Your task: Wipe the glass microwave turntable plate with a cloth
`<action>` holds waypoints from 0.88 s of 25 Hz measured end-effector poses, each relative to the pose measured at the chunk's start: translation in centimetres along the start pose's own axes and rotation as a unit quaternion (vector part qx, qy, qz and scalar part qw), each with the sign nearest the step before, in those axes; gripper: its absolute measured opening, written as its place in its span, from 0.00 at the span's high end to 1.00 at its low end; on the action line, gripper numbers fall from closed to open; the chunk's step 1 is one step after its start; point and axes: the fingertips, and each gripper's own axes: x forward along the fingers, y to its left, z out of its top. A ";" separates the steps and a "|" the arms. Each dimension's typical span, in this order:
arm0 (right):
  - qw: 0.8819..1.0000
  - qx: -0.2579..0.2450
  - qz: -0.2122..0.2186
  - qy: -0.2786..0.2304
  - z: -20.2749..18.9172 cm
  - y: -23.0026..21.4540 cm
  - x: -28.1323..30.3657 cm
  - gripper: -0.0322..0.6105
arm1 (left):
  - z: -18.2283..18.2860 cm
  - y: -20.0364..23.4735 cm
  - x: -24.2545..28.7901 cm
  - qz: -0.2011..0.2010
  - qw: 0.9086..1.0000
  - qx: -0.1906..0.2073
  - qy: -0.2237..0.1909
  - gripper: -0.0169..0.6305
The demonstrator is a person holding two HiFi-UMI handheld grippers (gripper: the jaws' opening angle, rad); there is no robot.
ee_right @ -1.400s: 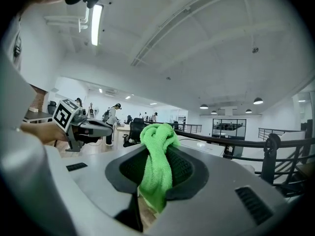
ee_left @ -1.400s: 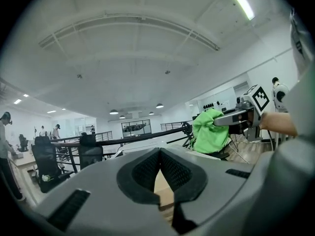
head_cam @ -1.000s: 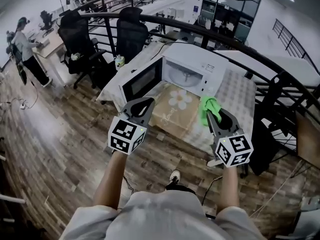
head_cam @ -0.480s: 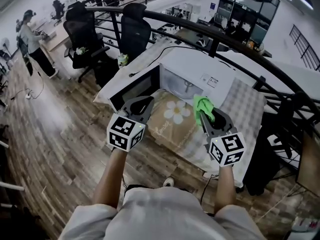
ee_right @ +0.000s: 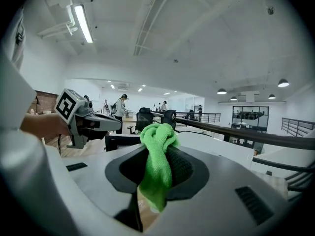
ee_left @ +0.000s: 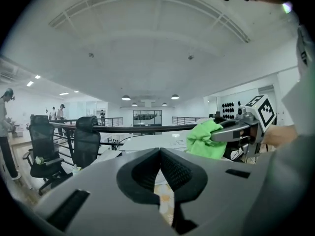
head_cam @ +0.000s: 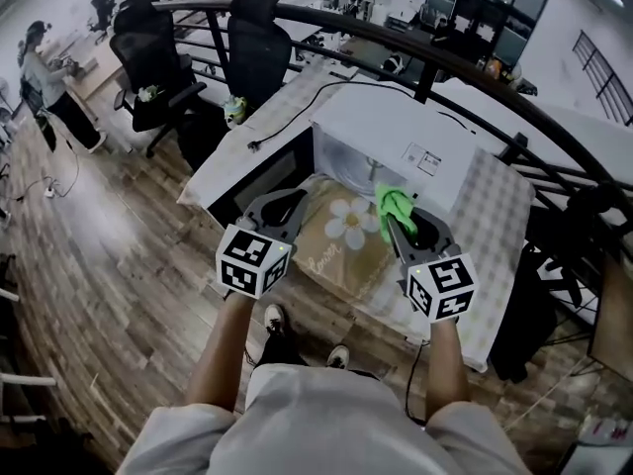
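My right gripper (head_cam: 399, 228) clamps the green microfibre cloth (head_cam: 394, 204); left gripper (ee_left: 160, 168) closed, empty. Risk: cloth snags dark microwave door (head_cam: 259, 178) at tabletop's left edge.

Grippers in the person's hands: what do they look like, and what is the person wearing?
The left gripper and right gripper are matching grey shells that taper to two jaws lined with black ribbed pads. Each carries a white cube printed with black square markers. The person wears a light short-sleeved shirt.
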 end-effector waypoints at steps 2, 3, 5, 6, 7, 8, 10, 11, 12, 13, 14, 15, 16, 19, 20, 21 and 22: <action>1.000 0.000 -0.016 0.008 -0.5 -0.4 1.6 0.79 | -0.9 0.9 1.3 -0.015 1.000 0.000 0.010 0.95; 1.000 0.003 -0.026 0.012 -0.7 -0.5 2.5 0.79 | -1.3 1.5 1.8 -0.023 1.000 0.001 0.014 0.95; 0.999 0.012 -0.045 0.024 -1.1 -0.4 4.3 0.79 | -1.9 2.9 2.5 -0.042 0.999 -0.003 0.018 0.95; 0.998 0.015 -0.054 0.031 -1.2 -0.3 5.2 0.79 | -2.0 3.6 2.8 -0.052 0.998 -0.011 0.017 0.95; 0.997 0.016 -0.064 0.037 -1.4 -0.2 6.0 0.79 | -2.0 4.3 3.2 -0.061 0.998 -0.020 0.015 0.95; 0.996 0.016 -0.074 0.044 -1.5 -0.2 6.9 0.79 | -2.1 5.0 3.5 -0.070 0.997 -0.027 0.012 0.95; 0.994 0.017 -0.092 0.056 -2.1 -0.1 8.8 0.79 | -2.6 6.5 4.4 -0.081 0.996 -0.027 0.012 0.95; 0.993 0.019 -0.097 0.062 -2.5 -0.1 9.8 0.78 | -3.0 7.2 4.8 -0.085 0.996 -0.023 0.015 0.95; 0.992 0.022 -0.101 0.068 -3.0 -0.1 10.7 0.78 | -3.5 7.8 5.2 -0.090 0.996 -0.021 0.019 0.95; 0.992 0.027 -0.103 0.074 -3.6 -0.2 11.6 0.78 | -4.1 8.2 5.6 -0.098 0.995 -0.019 0.024 0.95; 0.991 0.032 -0.106 0.080 -4.2 -0.4 12.4 0.78 | -4.6 8.4 6.0 -0.110 0.993 -0.018 0.031 0.95; 0.990 0.037 -0.108 0.086 -4.8 -0.7 13.3 0.78 | -5.3 8.4 6.4 -0.123 0.992 -0.015 0.038 0.95; 0.989 0.043 -0.110 0.090 -5.5 -1.0 14.1 0.78 | -5.9 8.2 6.9 -0.135 0.990 -0.011 0.045 0.95; 0.987 0.064 -0.108 0.098 -7.4 -2.1 16.9 0.78 | -7.4 8.1 8.1 -0.148 0.987 -0.013 0.057 0.95; 0.987 0.070 -0.104 0.101 -8.1 -2.4 17.9 0.78 | -7.8 8.2 8.5 -0.146 0.987 -0.017 0.059 0.95; 0.987 0.073 -0.100 0.104 -8.8 -2.8 19.0 0.78 | -8.2 8.2 8.8 -0.143 0.988 -0.021 0.059 0.95; 0.987 0.074 -0.095 0.108 -9.6 -3.1 20.0 0.78 | -8.5 8.0 9.1 -0.142 0.988 -0.026 0.060 0.95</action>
